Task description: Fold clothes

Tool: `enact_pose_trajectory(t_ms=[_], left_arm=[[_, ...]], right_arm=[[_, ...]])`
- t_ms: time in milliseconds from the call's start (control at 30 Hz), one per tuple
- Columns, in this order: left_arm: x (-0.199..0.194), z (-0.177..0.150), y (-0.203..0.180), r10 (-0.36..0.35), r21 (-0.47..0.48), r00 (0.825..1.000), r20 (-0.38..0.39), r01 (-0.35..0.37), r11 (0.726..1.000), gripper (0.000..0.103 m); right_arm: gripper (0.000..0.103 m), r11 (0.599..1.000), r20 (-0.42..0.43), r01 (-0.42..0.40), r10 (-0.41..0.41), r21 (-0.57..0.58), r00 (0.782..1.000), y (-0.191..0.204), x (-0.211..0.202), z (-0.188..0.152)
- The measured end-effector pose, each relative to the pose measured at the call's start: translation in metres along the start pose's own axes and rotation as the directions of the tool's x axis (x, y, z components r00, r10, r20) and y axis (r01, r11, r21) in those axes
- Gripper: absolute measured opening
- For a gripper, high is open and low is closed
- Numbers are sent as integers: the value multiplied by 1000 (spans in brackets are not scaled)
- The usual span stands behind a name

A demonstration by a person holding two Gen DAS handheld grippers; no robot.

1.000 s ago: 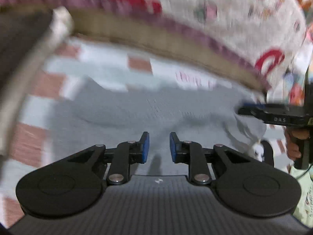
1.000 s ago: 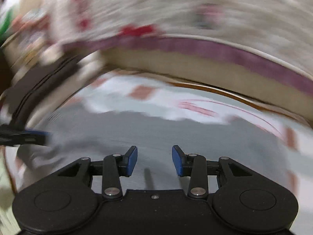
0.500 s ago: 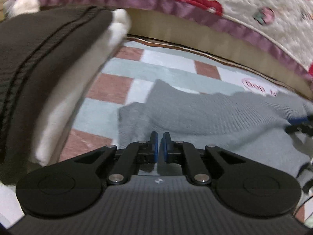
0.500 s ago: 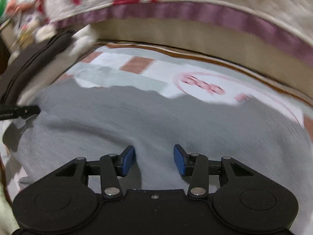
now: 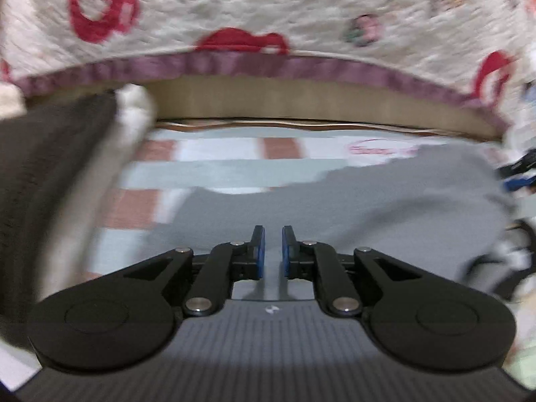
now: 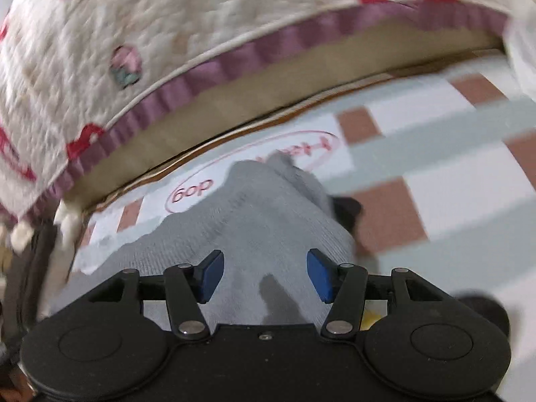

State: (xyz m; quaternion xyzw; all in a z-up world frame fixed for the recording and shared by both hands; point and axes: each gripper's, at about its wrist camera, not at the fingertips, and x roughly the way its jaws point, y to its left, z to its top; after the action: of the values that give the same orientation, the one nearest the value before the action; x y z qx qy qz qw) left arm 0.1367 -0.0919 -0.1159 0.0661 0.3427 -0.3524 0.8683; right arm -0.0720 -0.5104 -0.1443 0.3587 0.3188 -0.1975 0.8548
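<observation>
A: Left wrist view, and the grey ribbed knit garment spreads across the centre and right of the frame, flat on the checked pink, white and pale-green mat.

B: Left gripper?

A: Jaws narrow but opening, nothing pinched; grey knit lies below them.

B: Right wrist view: the garment bunches into a ridge up the centre.

A: Right gripper is wide and opening, pads clear of cloth.

B: Open mat on the right; cream quilt with purple trim overhangs the top.
</observation>
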Motion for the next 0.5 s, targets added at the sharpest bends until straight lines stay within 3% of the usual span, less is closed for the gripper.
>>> enact_pose_trajectory(t_ms=[167, 267, 367, 500], left_arm=[[25, -17, -34, -109, 14, 983, -151, 112, 994, 23], [30, -24, -47, -62, 61, 980, -188, 75, 995, 24], [27, -24, -67, 49, 176, 980, -194, -14, 984, 32], [28, -27, -72, 62, 166, 983, -175, -32, 986, 33]], right_arm=[[60, 974, -18, 5, -1, 228, 1000, -28, -13, -29], [62, 969, -49, 4, 9, 246, 999, -38, 1, -47], [61, 934, -19, -148, 163, 325, 986, -50, 20, -64], [60, 868, 70, -280, 276, 411, 959, -53, 31, -83]])
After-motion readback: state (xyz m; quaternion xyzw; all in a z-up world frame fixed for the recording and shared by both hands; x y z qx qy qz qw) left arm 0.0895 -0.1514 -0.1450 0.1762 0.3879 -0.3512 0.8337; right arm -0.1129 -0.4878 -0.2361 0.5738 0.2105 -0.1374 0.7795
